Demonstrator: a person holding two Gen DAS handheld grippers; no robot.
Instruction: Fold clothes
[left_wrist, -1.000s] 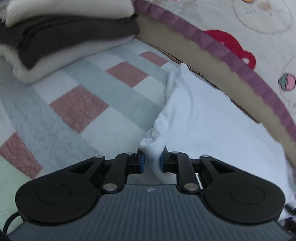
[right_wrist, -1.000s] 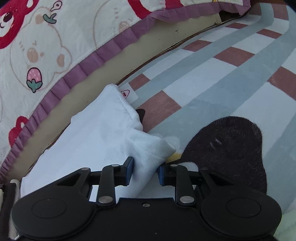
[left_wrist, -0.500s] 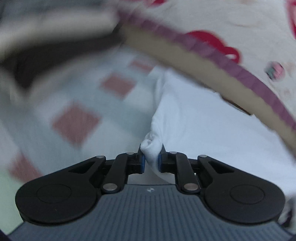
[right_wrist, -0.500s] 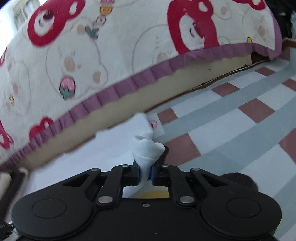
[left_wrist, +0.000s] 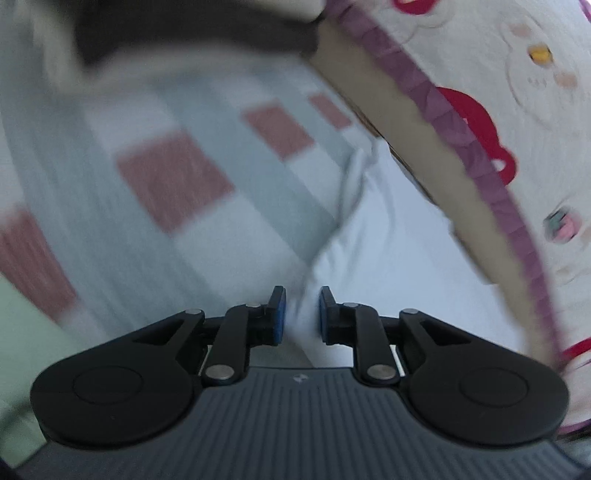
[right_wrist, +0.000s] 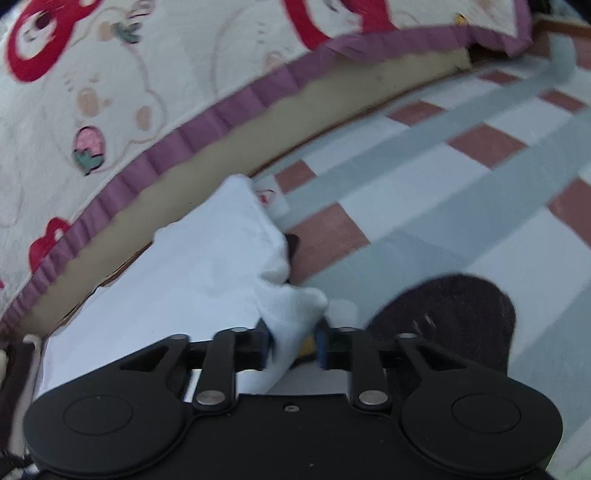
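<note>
both fingers (right_wrist: 291, 345) now widening around white garment (right_wrist: 207, 266).

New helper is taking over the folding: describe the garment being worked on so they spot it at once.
Start at the checked rug of grey, white and dusty-red squares, beside the bear-print quilt with its purple frill. The white garment lies along that edge. It is the only plain white cloth, with a corner between the opening right gripper.
</note>
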